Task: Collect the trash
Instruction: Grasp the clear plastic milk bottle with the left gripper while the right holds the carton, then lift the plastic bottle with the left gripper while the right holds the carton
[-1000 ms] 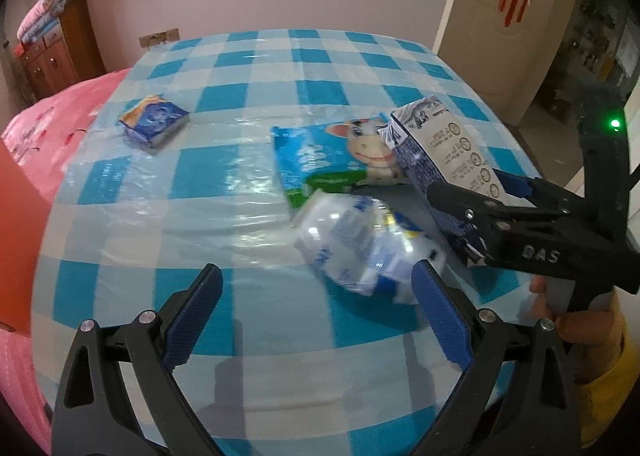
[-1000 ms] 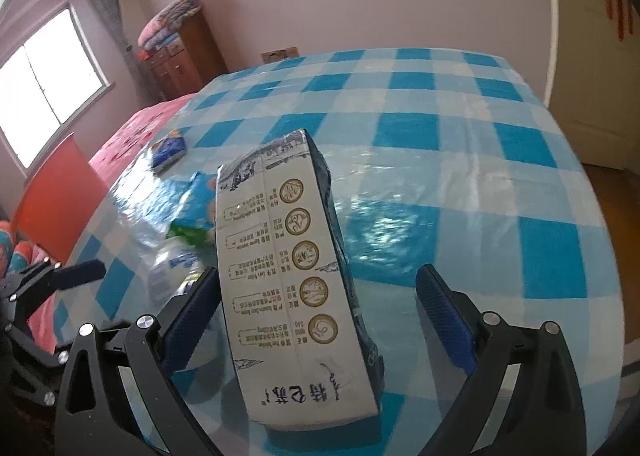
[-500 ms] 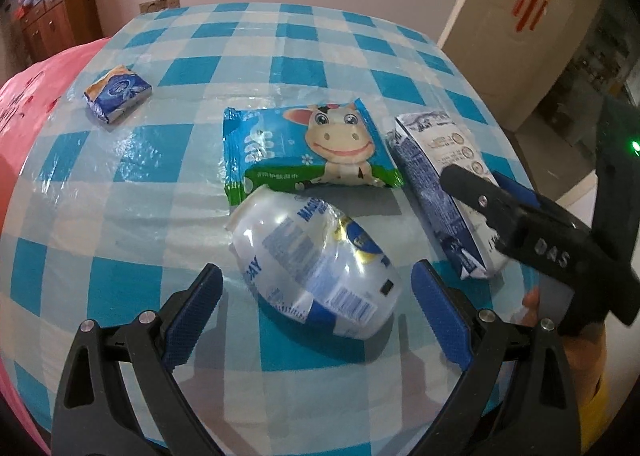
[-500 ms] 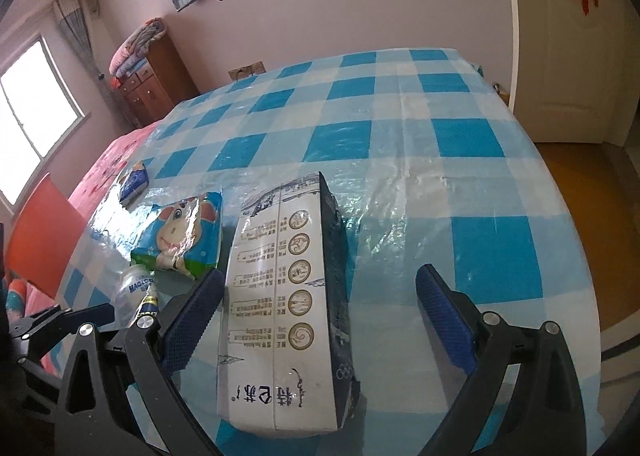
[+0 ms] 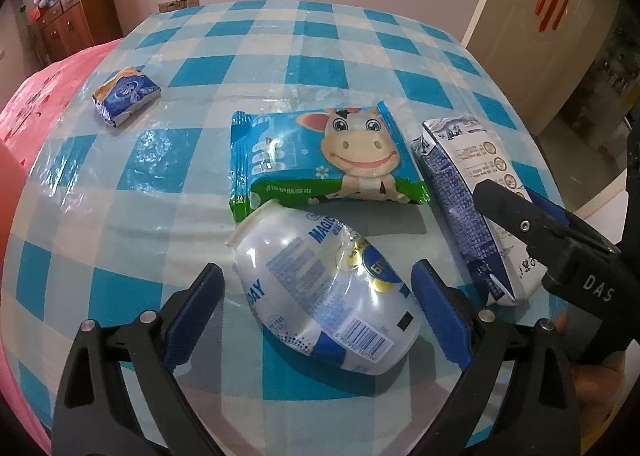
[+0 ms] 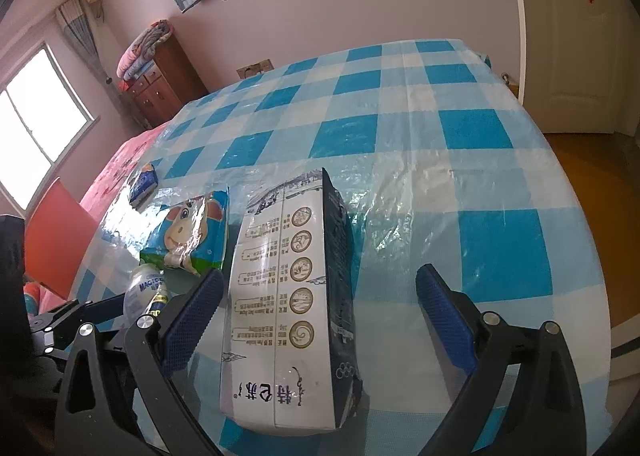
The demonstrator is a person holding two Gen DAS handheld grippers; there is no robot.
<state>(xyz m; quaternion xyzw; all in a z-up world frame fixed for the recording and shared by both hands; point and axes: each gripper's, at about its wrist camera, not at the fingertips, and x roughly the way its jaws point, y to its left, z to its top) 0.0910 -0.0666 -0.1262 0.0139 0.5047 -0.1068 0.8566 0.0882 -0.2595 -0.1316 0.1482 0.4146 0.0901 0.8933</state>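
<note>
A crushed white plastic bottle [image 5: 326, 288] lies on its side on the blue-checked table [image 5: 280, 51], between the fingers of my open left gripper [image 5: 318, 316], untouched by either pad. A dark blue and white milk carton [image 6: 292, 296] lies flat between the fingers of my open right gripper [image 6: 320, 320], nearer its left pad. The same carton [image 5: 466, 195] shows in the left wrist view with the right gripper [image 5: 516, 207] over it. A cow-print wipes pack [image 5: 328, 159] lies just beyond the bottle. A small blue tissue packet [image 5: 126, 95] rests at the far left.
The table's right edge drops to a wooden floor [image 6: 592, 159] beside a white door [image 6: 576, 35]. A pink bedspread [image 5: 32, 95] and an orange chair back [image 6: 60, 240] border the left side. A person's hand [image 5: 596, 380] holds the right gripper's handle.
Both grippers have come closer and lower over the table. The bottle now sits fully between the left fingers, and the carton looms larger between the right fingers. Both stay open.
</note>
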